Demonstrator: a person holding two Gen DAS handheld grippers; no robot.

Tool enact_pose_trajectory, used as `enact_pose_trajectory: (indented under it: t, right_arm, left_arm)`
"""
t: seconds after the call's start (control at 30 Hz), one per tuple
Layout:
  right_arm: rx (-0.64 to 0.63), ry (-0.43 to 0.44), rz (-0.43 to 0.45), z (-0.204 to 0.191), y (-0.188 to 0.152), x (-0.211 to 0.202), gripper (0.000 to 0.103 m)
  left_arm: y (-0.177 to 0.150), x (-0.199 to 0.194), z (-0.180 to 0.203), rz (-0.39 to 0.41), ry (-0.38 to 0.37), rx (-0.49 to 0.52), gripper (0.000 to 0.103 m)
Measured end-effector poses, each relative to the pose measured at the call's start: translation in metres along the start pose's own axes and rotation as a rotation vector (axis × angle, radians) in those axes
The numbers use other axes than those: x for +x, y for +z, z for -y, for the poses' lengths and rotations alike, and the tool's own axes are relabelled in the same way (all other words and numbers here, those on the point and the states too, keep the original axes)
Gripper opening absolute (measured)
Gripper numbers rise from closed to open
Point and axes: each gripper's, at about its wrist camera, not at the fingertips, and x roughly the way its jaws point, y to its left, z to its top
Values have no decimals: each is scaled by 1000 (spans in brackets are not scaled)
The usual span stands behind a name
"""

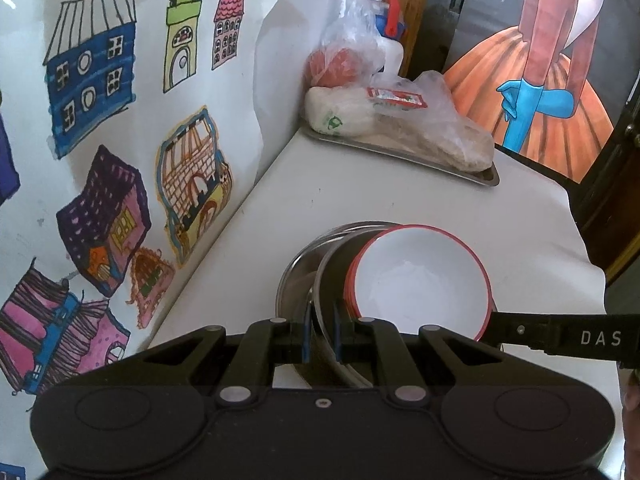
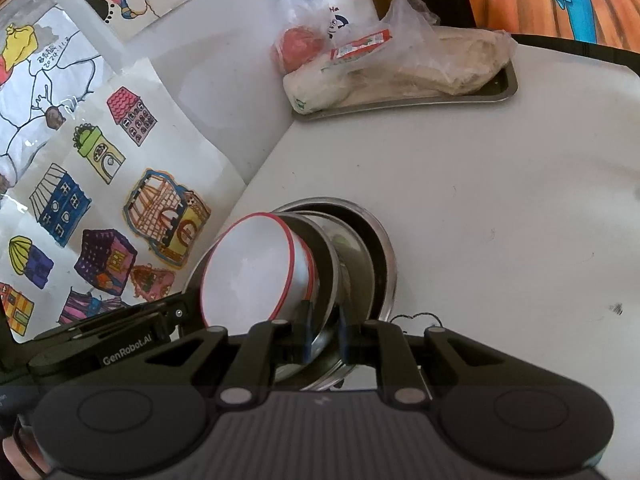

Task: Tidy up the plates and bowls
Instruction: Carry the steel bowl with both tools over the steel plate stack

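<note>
Stack of steel plates (image 1: 304, 280) with red-rimmed white bowls (image 1: 420, 280) nested on top, near the desk (image 1: 400, 208) wall edge, tilted, bowl mouths facing up and toward the left camera. Left hand-held gripper (image 1: 320, 340) and right hand-held gripper (image 2: 324, 334) are both clamped narrow on plate rims. Stacking looks done; the stack seems not yet set flat.

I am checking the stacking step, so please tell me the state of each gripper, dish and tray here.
left gripper: shut on steel plate rim
right gripper: shut on steel plate rim
steel plates: stacked, top one tilted
red-rimmed white bowls: nested, lying tilted in the steel plates
metal tray: flat on table, loaded with plastic bags
plastic bags: lying closed on tray
</note>
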Motion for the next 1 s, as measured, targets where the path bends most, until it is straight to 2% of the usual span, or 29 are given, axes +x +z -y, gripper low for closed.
enact_pose_trajectory:
  t: [1.0]
  right_arm:
    - [11,-9,16,9,11,4,15]
  left_arm:
    - [4,14,8,1,4,14,11]
